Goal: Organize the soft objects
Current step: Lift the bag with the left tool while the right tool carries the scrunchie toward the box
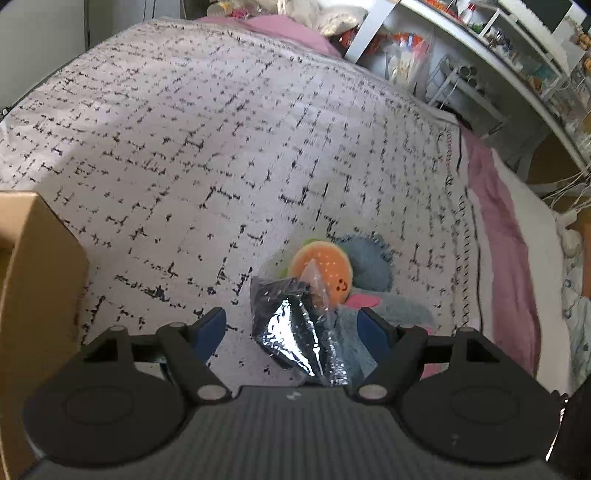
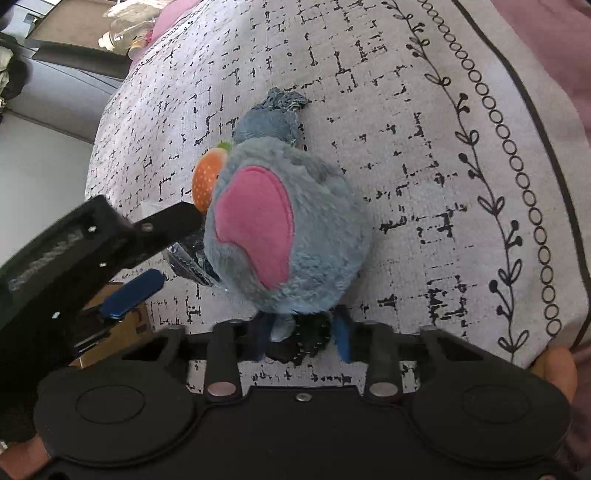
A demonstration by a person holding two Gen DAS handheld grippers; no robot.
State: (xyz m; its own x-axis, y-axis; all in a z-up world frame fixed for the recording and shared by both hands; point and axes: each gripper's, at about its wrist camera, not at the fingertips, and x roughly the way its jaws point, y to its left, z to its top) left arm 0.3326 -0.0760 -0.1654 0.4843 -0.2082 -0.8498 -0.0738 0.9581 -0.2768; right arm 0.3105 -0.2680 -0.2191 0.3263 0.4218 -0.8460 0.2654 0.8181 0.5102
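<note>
A fluffy grey plush toy (image 2: 295,236) with a pink ear patch lies on the patterned blanket (image 2: 424,147). My right gripper (image 2: 303,338) stands narrow at the toy's near end, its blue pads pressed on a tuft of it. Behind the toy lie an orange burger plush (image 2: 208,177) and a denim-blue soft piece (image 2: 273,118). In the left wrist view the burger plush (image 1: 325,269) and grey plush (image 1: 399,310) sit ahead. A crinkly plastic bag with dark contents (image 1: 284,332) lies between the wide-apart fingers of my left gripper (image 1: 291,326), untouched. The left gripper (image 2: 181,247) also enters the right wrist view from the left.
A cardboard box (image 1: 37,277) stands at the blanket's left side. A pink sheet (image 1: 498,221) edges the bed on the right. White shelves (image 1: 480,55) full of small items stand beyond it. Pillows and plush things lie at the bed's far end (image 1: 314,14).
</note>
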